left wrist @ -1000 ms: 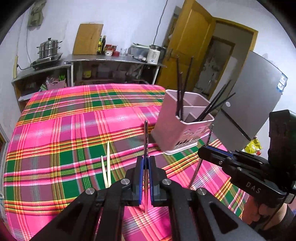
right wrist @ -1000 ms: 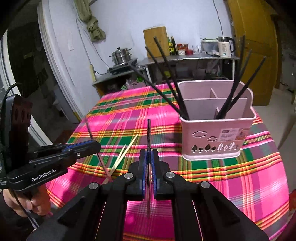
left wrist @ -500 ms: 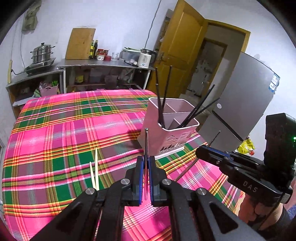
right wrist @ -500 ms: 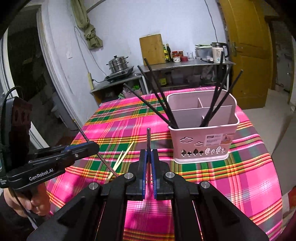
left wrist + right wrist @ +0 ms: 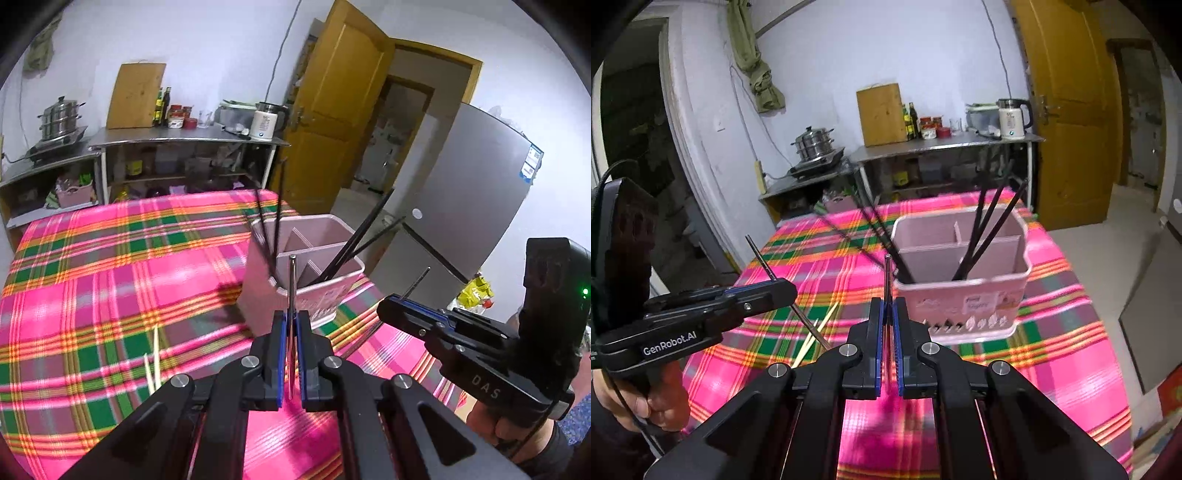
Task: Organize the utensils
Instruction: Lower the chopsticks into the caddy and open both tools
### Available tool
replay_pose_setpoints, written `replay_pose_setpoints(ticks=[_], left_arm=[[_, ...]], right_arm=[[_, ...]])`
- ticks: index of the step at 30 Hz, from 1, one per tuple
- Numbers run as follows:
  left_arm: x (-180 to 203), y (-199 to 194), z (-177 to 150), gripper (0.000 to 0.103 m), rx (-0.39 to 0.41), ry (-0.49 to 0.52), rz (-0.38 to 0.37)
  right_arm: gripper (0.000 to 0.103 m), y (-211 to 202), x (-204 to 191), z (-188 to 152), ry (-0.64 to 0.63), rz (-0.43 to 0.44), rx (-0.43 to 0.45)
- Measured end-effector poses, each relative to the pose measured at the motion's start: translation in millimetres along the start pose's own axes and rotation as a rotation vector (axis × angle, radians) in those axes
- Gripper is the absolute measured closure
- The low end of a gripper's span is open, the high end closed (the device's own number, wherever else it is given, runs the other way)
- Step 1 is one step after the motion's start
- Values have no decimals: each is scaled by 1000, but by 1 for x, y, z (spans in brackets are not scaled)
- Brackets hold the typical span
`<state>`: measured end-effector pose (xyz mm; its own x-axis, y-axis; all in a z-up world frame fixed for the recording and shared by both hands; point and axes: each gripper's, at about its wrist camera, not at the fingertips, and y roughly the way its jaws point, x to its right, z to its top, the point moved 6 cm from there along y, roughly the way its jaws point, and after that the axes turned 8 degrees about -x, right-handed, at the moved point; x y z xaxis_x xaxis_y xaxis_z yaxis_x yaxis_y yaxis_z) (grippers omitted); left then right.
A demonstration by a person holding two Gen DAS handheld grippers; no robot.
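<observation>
A pink divided utensil holder (image 5: 325, 295) (image 5: 964, 306) stands on the plaid tablecloth and holds several black chopsticks. My left gripper (image 5: 291, 321) is shut on a thin metal chopstick (image 5: 292, 284) that points up toward the holder's near rim. My right gripper (image 5: 887, 314) is shut on another metal chopstick (image 5: 886, 277), just left of the holder's front corner. Each gripper shows in the other's view, the right one (image 5: 391, 304) and the left one (image 5: 783, 291). Two pale wooden chopsticks (image 5: 155, 354) (image 5: 816, 336) lie on the cloth.
The table (image 5: 110, 266) is covered in pink, green and yellow plaid. Behind it stand a steel counter (image 5: 184, 138) with a steamer pot, bottles and a kettle. A yellow door (image 5: 332, 122) and a grey fridge (image 5: 469, 192) are at the right.
Both grippers have risen and moved closer to the pink holder with their chopsticks. The holder now appears lower and seen more from above in both views.
</observation>
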<state>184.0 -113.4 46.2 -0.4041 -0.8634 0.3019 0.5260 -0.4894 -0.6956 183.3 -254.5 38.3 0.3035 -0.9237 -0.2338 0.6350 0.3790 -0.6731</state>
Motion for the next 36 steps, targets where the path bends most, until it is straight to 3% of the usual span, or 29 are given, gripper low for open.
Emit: replay_pose_setpoints(ticks=[19,36], left_arm=[[22,2,105,98,127,34,-8],[8,55,88,98,65,29,16]], right_arm=[[98,-20,31,93,37,-78,181],[98,30,32,81,15,-103,130]])
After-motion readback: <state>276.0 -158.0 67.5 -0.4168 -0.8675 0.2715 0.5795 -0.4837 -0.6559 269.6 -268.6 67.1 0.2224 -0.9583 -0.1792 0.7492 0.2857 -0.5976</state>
